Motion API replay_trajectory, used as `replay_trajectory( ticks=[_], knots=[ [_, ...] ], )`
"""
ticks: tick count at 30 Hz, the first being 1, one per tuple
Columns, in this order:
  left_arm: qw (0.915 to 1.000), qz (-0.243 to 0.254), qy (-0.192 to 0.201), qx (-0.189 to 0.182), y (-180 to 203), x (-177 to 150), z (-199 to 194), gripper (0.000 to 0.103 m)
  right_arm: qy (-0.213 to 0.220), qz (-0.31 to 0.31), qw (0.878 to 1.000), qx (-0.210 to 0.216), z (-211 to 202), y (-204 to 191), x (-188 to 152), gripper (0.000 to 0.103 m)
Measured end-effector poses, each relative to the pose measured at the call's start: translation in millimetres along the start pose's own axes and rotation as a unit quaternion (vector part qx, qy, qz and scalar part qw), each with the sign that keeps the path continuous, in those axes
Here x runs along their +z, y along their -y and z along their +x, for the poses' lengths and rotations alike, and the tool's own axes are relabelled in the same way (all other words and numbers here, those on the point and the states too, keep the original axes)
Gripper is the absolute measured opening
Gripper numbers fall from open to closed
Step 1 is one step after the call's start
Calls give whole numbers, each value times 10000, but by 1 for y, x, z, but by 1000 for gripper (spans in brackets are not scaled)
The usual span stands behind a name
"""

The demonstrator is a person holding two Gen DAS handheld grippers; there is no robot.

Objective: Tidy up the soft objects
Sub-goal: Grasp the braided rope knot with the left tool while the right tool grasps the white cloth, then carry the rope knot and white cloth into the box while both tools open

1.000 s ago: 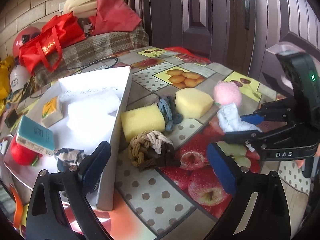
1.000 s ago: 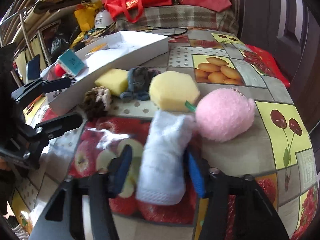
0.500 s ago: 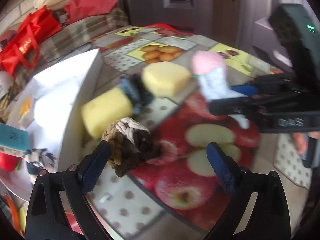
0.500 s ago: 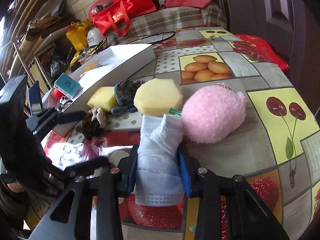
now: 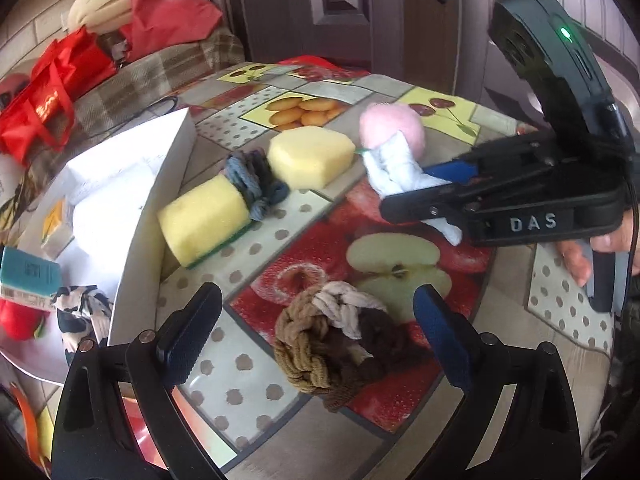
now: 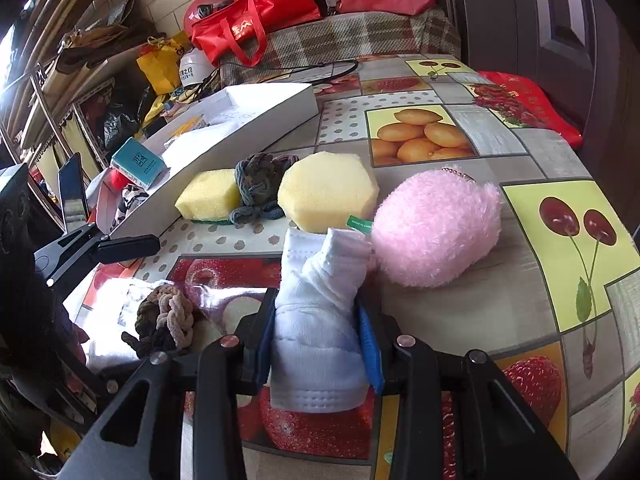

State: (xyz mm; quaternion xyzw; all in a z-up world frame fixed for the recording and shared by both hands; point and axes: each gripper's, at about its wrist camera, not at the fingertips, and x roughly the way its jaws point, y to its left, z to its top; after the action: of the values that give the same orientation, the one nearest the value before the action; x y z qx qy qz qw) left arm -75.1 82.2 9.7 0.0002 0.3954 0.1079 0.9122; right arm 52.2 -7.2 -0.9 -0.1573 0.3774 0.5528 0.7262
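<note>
Fruit-print tablecloth [image 6: 472, 320] is crowded, so the right gripper [image 6: 320, 332], clamped on the cloth [image 6: 320, 320], should lift straight up clear of the pink plush [image 6: 436, 232]. Left gripper [image 5: 316, 332] hangs wide around the knot [image 5: 332, 344]; close low and centred before carrying to the box [image 5: 148, 208].

On the fruit-patterned oilcloth surface [image 6: 460, 92], the white cardboard box [image 6: 256, 120] lies along the left side. Just beside its wall sits the rectangular yellow sponge [image 5: 206, 222], touching the grey-blue knitted yarn bundle [image 5: 256, 184], which lies between it and the hexagonal yellow sponge [image 5: 310, 156]. Right of that rests the fluffy pink plush ball [image 6: 436, 228]. The rolled white cloth [image 6: 320, 320] sits between the right tool's [image 6: 318, 344] fingers, before the ball. The brown-and-cream braided rope knot [image 5: 332, 340] lies between the left tool's [image 5: 316, 340] spread fingers.
</note>
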Motion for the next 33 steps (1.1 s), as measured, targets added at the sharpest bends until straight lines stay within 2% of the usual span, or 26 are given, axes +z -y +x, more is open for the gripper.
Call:
replay_trajectory(
  ticks=[4, 6, 7, 8, 9, 11, 13, 14, 16, 17, 19, 21, 23, 26, 30, 33],
  knots=[
    [9998, 77, -207, -20, 1, -3, 7, 97, -23, -69, 10000, -41, 2, -3, 0, 38],
    [9995, -1, -235, -218, -2, -5, 7, 85, -26, -124, 9999, -18, 2, -4, 0, 37],
    [9991, -36, -210, -374, -4, -6, 6, 69, -24, -175, 9998, 0, 1, -6, 0, 37],
    [9989, -49, -142, -442, -4, -6, 3, 47, -10, -218, 9998, -18, 1, -7, 0, 36],
    [9988, -15, -100, -469, -3, -6, 1, 36, 19, -276, 9996, -36, 0, -10, 0, 36],
    [9992, 97, -18, -379, 0, -8, -3, 31, 196, -460, 9987, 33, -7, -16, -1, 35],
    [9989, 95, 262, -380, 0, -9, -15, 29, 564, -730, 9957, 29, -21, -26, -4, 34],
    [9978, 45, 533, -385, -2, -11, -25, 29, 701, -804, 9943, 14, -26, -30, -5, 34],
    [9948, -32, 1010, -148, -6, -15, -41, 29, 1146, -822, 9900, -41, -39, -34, -6, 34],
    [9910, -107, 1332, 92, -10, -18, -52, 29, 1279, -789, 9886, -109, -42, -35, -6, 35],
    [9755, -369, 2026, 777, -21, -28, -74, 29, 1611, -696, 9839, -326, -48, -36, -5, 35],
    [9588, -616, 2478, 1247, -36, -39, -90, 29, 1814, -682, 9800, -444, -50, -40, -4, 35],
    [9504, -929, 2552, 1517, -55, -46, -98, 29, 1918, -730, 9776, -462, -50, -46, -3, 35],
    [9432, -1455, 2480, 1662, -88, -54, -100, 29, 1942, -803, 9768, -408, -44, -57, 0, 35],
    [9336, -1578, 2438, 2098, -114, -58, -99, 30, 1895, -864, 9774, -366, -33, -66, 4, 35],
    [9319, -1847, 2335, 2071, -136, -63, -97, 30, 1910, -1046, 9754, -347, -28, -79, 7, 35]
  ],
)
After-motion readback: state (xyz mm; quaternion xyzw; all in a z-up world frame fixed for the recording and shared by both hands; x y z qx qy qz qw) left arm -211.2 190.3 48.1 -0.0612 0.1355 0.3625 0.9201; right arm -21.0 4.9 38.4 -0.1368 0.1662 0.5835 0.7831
